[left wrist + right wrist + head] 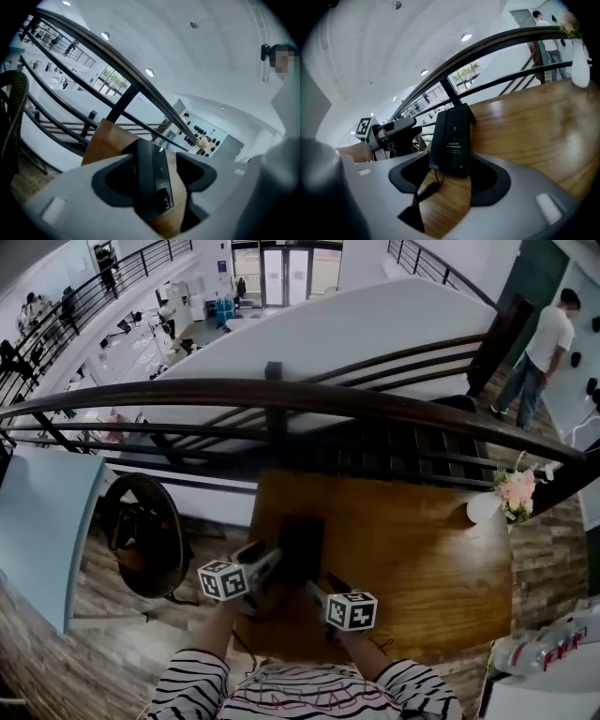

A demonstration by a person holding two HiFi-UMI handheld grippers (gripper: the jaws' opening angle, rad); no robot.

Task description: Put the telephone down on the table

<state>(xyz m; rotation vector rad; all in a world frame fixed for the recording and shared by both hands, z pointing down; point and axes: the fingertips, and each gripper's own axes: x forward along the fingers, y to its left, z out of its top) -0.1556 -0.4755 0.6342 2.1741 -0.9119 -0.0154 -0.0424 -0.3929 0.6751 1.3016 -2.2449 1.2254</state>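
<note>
Head view looks down on the telephone (302, 545), dark and flat on the bench (431, 568), in the bench's near left part, short of its left edge. To my eye it is already down, with nothing lifting it.

At the bench's near edge, the left hand-held gripper (154, 180) has its jaws spread. The telephone shows between them, but a clear gap stands on one side and I see neither pad pressing. The right hand-held gripper (450, 180) is spread as well and pinches nothing. The telephone lies just past its jaws, further onto the bench, and the coiled cord (424, 187) trails across the wood between them.

That cord is my worry. If the right jaws draw back low or close a little, I think they could hook a coil and drag the telephone towards the near edge. The left jaws still straddle the set, so a sideways pull might tip it or push it towards the bench's left edge. The vase (486, 507) at the bench's far right corner looks safely out of it.
</note>
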